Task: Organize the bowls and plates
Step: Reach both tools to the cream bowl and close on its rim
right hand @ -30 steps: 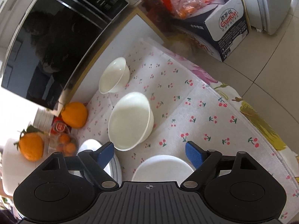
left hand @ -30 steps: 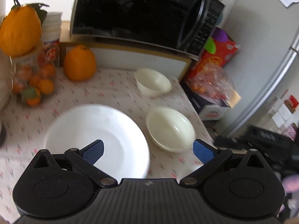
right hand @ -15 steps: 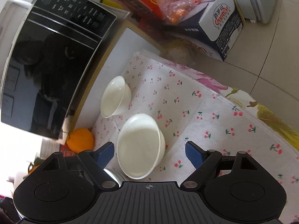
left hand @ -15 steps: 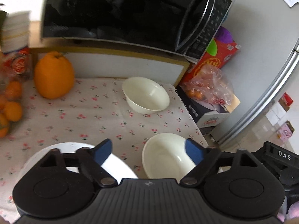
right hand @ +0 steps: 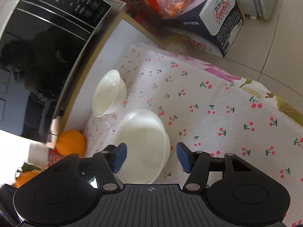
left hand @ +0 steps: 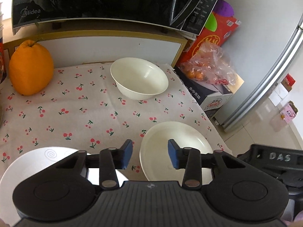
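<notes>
Ahead of my left gripper a cherry-print tablecloth runs to a black microwave; its closing jaws straddle the wide cream bowl's near rim. My right gripper closes around that bowl unpressed.

A white plate lies half hidden behind the left gripper's body. Blurred oranges are cut off at the right view's edge.
</notes>
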### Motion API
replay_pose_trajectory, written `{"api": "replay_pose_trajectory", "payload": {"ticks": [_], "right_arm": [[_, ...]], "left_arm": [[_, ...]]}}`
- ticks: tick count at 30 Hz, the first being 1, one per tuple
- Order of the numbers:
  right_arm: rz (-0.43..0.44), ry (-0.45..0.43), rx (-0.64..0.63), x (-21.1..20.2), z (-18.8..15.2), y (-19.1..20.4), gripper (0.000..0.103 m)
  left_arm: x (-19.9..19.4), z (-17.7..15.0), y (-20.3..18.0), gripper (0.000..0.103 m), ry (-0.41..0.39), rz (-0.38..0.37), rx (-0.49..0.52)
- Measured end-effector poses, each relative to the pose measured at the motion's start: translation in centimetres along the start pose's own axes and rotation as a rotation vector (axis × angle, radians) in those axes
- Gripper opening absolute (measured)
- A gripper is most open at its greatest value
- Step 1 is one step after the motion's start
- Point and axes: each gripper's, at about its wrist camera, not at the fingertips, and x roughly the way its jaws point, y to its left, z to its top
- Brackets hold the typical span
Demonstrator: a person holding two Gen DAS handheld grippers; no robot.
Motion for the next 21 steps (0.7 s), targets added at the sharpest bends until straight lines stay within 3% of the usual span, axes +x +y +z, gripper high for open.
{"api": "replay_pose_trajectory", "payload": {"ticks": [5, 21], "right_arm": [[-0.011, 0.004, 0.001, 0.4, -0.2, -0.1, 0.043], [-0.023, 0.051, 0.012, 1.6, -0.7, -0.6, 0.018]], "left_arm": [[0.2, -0.1, 0.1, 0.022, 0.014, -0.004, -0.005], [0.5, -0.5, 0.5, 0.013, 0.035, 0.002, -0.011]]}}
